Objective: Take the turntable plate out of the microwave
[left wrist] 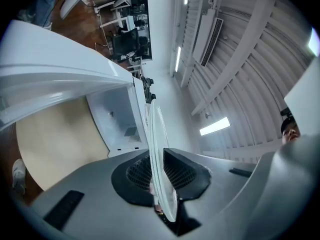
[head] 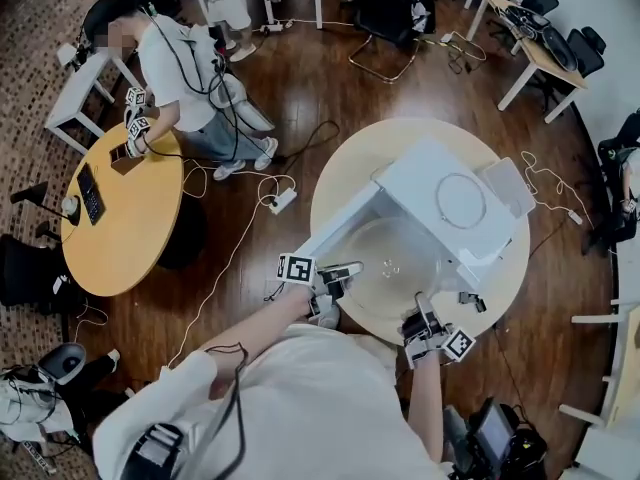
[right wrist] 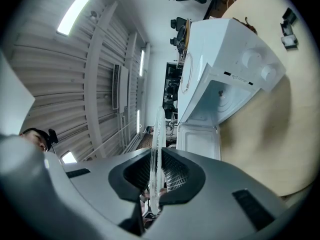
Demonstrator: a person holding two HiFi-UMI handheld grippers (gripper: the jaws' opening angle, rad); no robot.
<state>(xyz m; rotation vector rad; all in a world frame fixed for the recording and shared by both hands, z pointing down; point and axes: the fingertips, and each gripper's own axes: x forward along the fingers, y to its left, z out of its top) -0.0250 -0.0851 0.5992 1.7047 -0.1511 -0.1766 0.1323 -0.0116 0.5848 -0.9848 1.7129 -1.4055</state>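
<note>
Left hand-held gripper (head: 348,268) pinches one edge of the glass turntable plate (head: 390,268), and the right hand-held gripper (head: 421,306) pinches the opposite edge. In each gripper view the rim stands between narrow jaws, with the pads on both faces. The plate hangs level between them, just in front of the open microwave (head: 455,193) and above the round bench (head: 350,163). I judge the step to be the withdrawal, nearly complete. The next move calls for both hands to travel together at one height, clear the open door (head: 333,232), and lay the plate flat on the bench before the jaws release.
</note>
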